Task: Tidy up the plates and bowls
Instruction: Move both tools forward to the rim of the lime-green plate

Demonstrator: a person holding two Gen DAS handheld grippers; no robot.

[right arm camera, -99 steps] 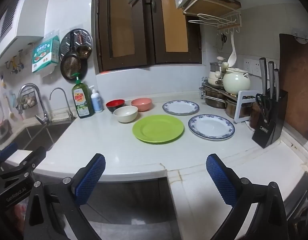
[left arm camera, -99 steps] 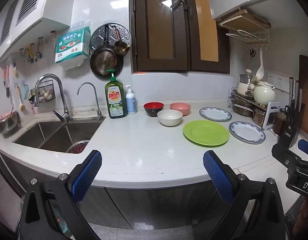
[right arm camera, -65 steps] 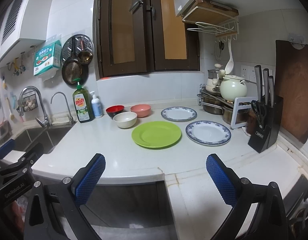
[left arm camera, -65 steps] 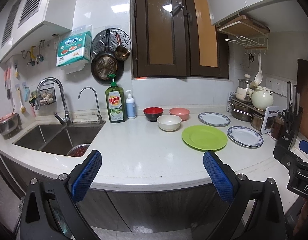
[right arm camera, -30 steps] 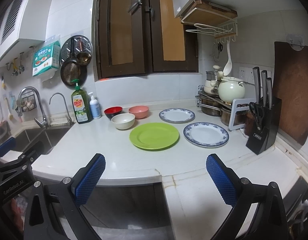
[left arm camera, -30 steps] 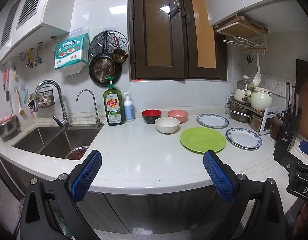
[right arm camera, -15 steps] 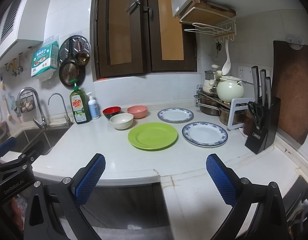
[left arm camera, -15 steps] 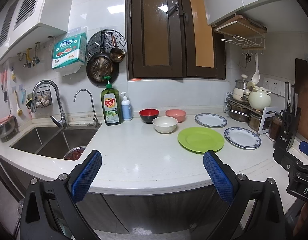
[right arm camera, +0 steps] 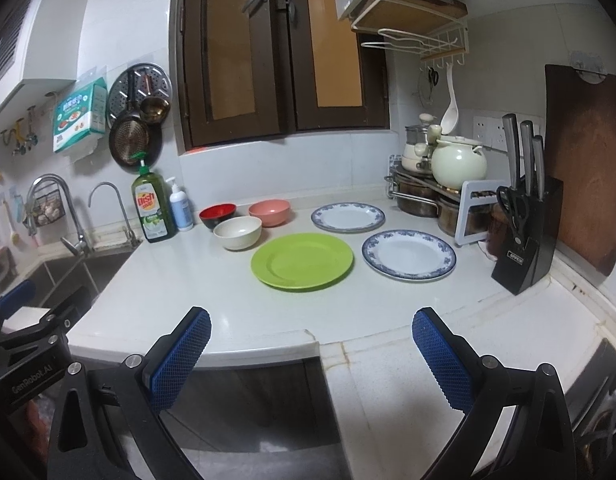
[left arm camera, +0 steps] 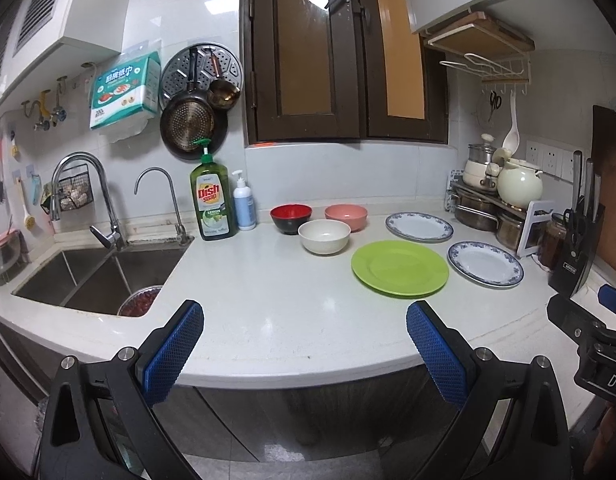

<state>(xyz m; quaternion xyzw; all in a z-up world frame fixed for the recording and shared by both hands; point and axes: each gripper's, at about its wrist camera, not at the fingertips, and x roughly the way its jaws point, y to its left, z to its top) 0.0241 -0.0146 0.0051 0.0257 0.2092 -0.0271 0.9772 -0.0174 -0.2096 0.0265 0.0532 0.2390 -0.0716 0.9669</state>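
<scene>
Green plate [right arm camera: 302,261]: lying mid-bench [right arm camera: 212,304].
Bowls: we are seeing three behind-left of it.
Patterned plates: two right of it.
Left tool [left arm camera: 305,335]: gaping, empty.
Right tool [right arm camera: 311,340]: gaping, empty.

Black fingers [left arm camera: 120,380] with blue textured pads [left arm camera: 174,344]

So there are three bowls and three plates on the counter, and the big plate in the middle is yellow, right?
Not quite: the big plate is green, not yellow, as the right wrist view shows. The rest holds: three bowls, red, pink and cream, and three plates, the other two blue-rimmed, on the counter.
</scene>
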